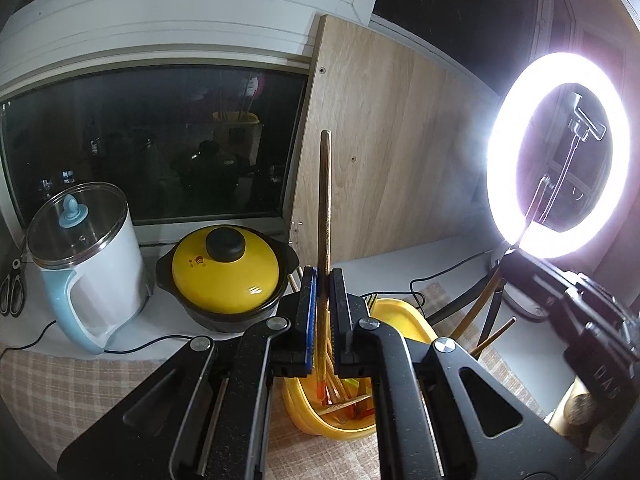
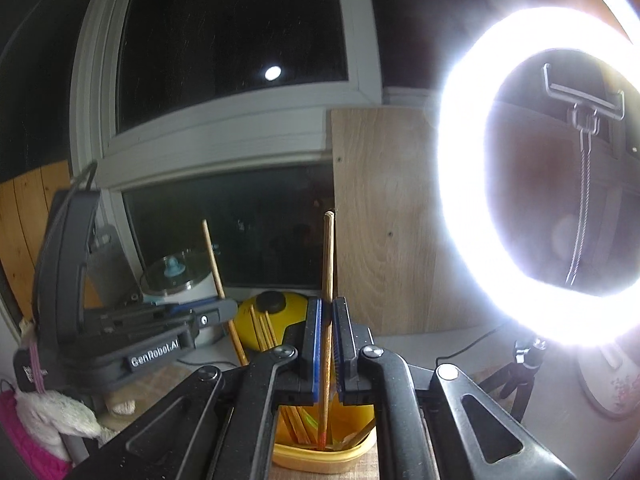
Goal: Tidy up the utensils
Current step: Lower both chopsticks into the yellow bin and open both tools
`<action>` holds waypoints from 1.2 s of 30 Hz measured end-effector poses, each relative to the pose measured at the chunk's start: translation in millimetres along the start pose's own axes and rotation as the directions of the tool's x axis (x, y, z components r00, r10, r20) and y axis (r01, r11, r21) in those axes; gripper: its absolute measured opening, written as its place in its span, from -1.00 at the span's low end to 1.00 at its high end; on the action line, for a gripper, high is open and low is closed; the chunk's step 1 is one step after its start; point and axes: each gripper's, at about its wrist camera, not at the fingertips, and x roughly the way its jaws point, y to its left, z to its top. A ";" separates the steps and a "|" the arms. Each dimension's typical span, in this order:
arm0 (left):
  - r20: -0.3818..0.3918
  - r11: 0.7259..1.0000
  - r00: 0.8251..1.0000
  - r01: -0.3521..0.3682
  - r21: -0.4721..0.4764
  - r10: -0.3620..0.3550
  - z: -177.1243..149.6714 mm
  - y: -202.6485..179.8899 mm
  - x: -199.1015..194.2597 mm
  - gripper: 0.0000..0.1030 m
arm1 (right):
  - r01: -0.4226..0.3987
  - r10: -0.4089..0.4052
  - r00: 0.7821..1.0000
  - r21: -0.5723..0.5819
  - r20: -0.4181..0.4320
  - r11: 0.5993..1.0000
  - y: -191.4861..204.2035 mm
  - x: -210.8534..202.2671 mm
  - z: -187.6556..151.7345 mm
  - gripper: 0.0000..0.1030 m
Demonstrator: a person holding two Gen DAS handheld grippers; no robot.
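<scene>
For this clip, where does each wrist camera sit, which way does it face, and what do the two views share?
Left wrist: sits on the left gripper, facing forward and downward along its fingers, which are shut on an upright chopstick over the yellow container; beyond stand the white kettle and the yellow-lidded pot.
Right wrist: sits on the right gripper, shut on its own chopstick above the same container; the left gripper shows at its left.
Shared: container, pot, kettle, ring light, wooden board, window.

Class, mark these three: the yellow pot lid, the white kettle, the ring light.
yellow pot lid [image 1: 224, 276], left wrist view, on its glazed dome.
white kettle [image 1: 112, 256], left wrist view, on its side wall.
ring light [image 2: 460, 184], right wrist view, on its glowing band.
</scene>
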 end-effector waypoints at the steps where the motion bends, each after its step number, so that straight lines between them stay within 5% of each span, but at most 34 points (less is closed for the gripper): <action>1: 0.000 1.000 1.000 0.001 0.001 -0.001 -0.6 0.1 0.6 -0.93 | -0.001 0.001 1.000 -0.001 -0.007 1.000 0.1 1.6 -2.2 -0.95; 33: -0.067 1.000 0.997 -0.026 0.004 0.026 -28.7 0.0 9.4 -0.93 | -0.064 0.093 0.974 0.141 -0.205 0.988 -20.8 22.2 -45.5 -0.90; 36: -0.064 1.000 0.997 -0.031 0.001 0.031 -29.2 -0.9 5.9 -0.92 | -0.068 0.098 0.975 0.147 -0.201 0.987 -22.5 18.7 -46.7 -0.53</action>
